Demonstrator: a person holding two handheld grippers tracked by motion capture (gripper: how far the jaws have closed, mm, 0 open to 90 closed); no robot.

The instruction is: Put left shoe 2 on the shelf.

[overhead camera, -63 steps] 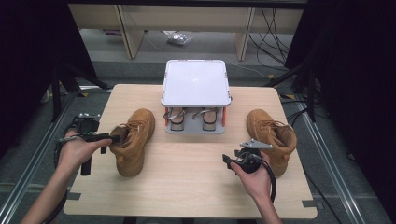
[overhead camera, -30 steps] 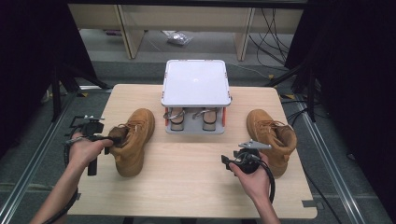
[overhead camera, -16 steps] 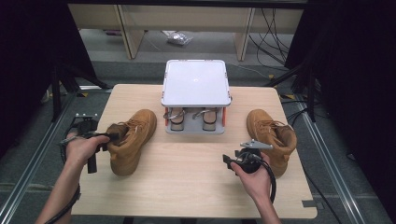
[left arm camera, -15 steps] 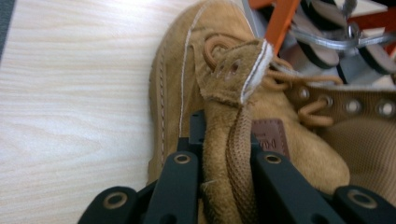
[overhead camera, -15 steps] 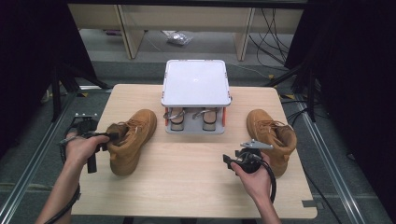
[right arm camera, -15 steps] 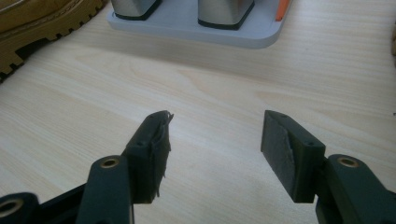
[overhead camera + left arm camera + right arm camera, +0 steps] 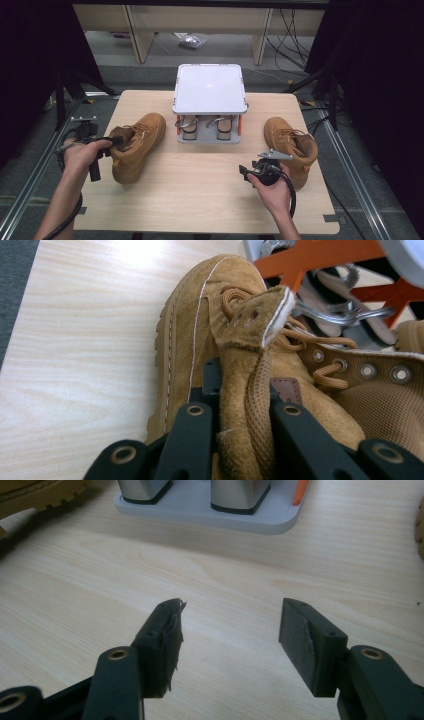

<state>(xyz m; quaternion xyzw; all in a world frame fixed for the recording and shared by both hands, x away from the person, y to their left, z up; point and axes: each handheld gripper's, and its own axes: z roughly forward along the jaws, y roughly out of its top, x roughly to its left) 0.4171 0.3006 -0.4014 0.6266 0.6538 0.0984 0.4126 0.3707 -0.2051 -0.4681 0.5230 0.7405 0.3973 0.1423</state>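
Observation:
A tan suede boot point(image 7: 140, 145) lies on the left of the wooden table point(image 7: 200, 200), toe toward the middle. My left gripper point(image 7: 116, 141) is at its ankle end, shut on the boot's tongue point(image 7: 250, 325), which stands up between the two black jaws with a lace running down it. The matching boot point(image 7: 290, 145) stands at the right side of the table. My right gripper point(image 7: 246, 172) hovers low over bare wood just left of that boot. In the right gripper view it point(image 7: 230, 630) is open with nothing between the jaws.
A grey and orange rack with a white lid point(image 7: 210, 87) stands at the back middle; metal shoe forms point(image 7: 202, 125) sit under the lid. Bare wood lies between the two boots. Cables trail from both grippers off the table's front and left edges.
My left hand and the boot it grips have shifted slightly to the left. The right hand has stayed where it was.

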